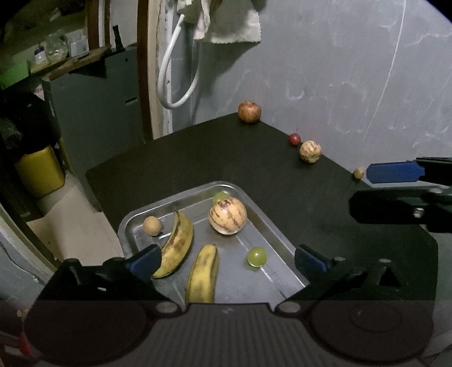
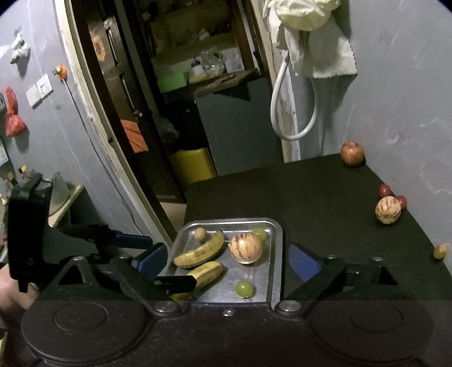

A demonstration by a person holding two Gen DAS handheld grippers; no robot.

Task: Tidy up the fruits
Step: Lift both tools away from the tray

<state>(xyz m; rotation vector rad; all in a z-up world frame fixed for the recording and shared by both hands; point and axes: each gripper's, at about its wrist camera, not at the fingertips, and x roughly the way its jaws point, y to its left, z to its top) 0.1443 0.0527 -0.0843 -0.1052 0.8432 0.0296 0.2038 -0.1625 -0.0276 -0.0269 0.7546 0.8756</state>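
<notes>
In the left wrist view, the left gripper (image 1: 226,261) stands wide apart and empty above the tray (image 1: 128,225) at lower centre, which holds two bananas (image 1: 176,245), a striped melon (image 1: 227,216), two grapes and a small brown fruit. An apple (image 1: 249,111) and other fruits remain at upper right.

In the right wrist view, the right gripper (image 2: 230,261) is also apart, holding nothing; a second melon (image 2: 388,210) waits at the right edge. I judge the task about half done.

Both views are dim, with a dark vignette in the corners. Fisheye bends the door frame (image 2: 93,118) and the wall's edges. The tray (image 1: 132,225) catches soft glare, brightest toward 12 o'clock, and the grapes (image 1: 256,256) glint. The table (image 1: 282,175) is nearly black. The cloth (image 1: 234,25) at 12 o'clock is smeared, and the room beyond the doorway is murky.
</notes>
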